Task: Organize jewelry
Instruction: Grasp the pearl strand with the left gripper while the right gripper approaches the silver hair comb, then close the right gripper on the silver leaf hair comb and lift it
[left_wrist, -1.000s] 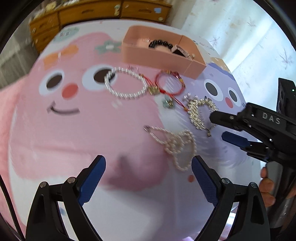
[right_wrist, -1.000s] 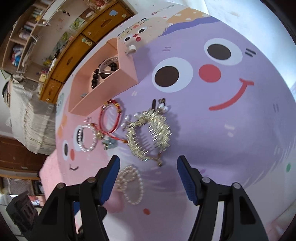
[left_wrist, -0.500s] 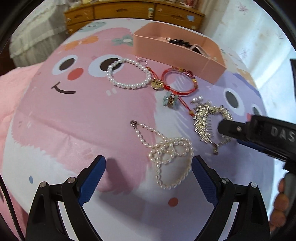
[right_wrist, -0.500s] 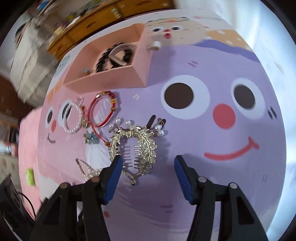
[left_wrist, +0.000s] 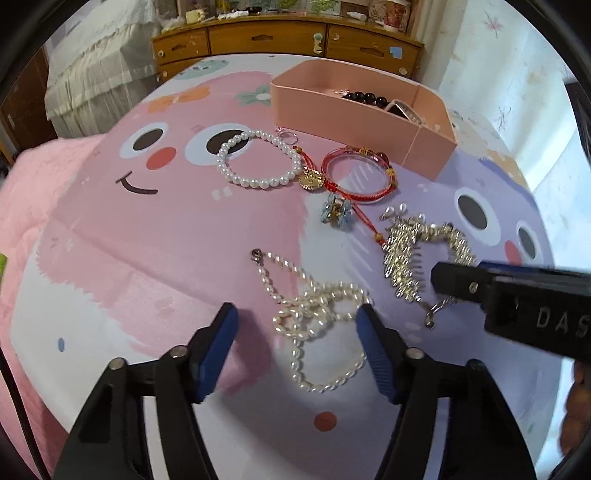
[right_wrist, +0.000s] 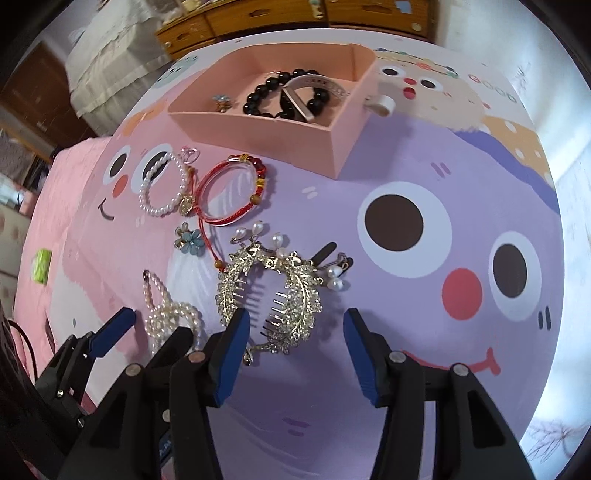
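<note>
A pink box (left_wrist: 354, 122) (right_wrist: 258, 129) holds a black bead bracelet (right_wrist: 284, 94) and a pale strap. On the cartoon cloth lie a pearl bracelet (left_wrist: 258, 158) (right_wrist: 162, 188), a red cord bracelet (left_wrist: 356, 177) (right_wrist: 229, 192), a blue flower clip (left_wrist: 336, 212) (right_wrist: 190, 242), a tangled pearl necklace (left_wrist: 317, 310) (right_wrist: 166, 314) and a gold leaf hair comb (left_wrist: 417, 251) (right_wrist: 273, 295). My left gripper (left_wrist: 297, 328) is open, straddling the pearl necklace. My right gripper (right_wrist: 293, 332) is open, its tips around the comb's near end.
A wooden drawer chest (left_wrist: 288, 37) stands beyond the cloth's far edge. A lace-covered piece of furniture (left_wrist: 96, 74) stands at the far left. A small green object (right_wrist: 40, 266) lies at the left of the cloth. A white loop tab (right_wrist: 382, 103) sticks out of the box.
Both grippers have moved forward and lower: the left now has the pearl necklace between its fingers, the right has closed in on the comb. Both stay open.
</note>
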